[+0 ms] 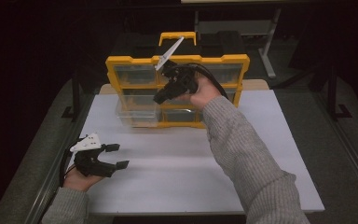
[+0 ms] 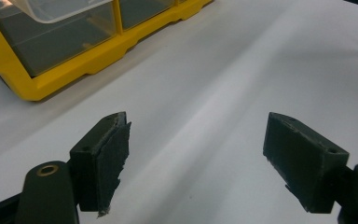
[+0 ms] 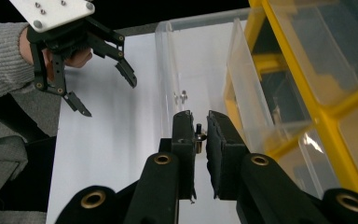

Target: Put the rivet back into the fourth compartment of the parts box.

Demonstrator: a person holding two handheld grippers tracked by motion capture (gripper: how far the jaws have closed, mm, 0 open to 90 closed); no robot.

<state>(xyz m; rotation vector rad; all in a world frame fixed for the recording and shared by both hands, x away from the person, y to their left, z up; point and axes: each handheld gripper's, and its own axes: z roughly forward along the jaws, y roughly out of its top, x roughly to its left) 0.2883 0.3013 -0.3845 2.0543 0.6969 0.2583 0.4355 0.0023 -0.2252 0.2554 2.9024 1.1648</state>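
Above pulled-out clear drawer [image 3: 186, 60] of yellow box [image 1: 121, 63]: right tongs [image 3: 200, 133] nearly closed, pinching small bolt [image 3: 198, 136]. Near box, low over worktop [image 1: 177, 158]: left tongs [image 2: 196, 158] wide open, empty.

— What are we seeing around the work?
— We are looking at a white counter [image 1: 177, 177], stretching wide under dim light.
— And beyond it?
— We are making out a black case [image 1: 135, 44] with a yellow handle [image 1: 177, 35] sitting past the far edge, a grey metal frame [image 1: 266, 51] standing to its right, and grey floor [image 1: 335, 154] running alongside.
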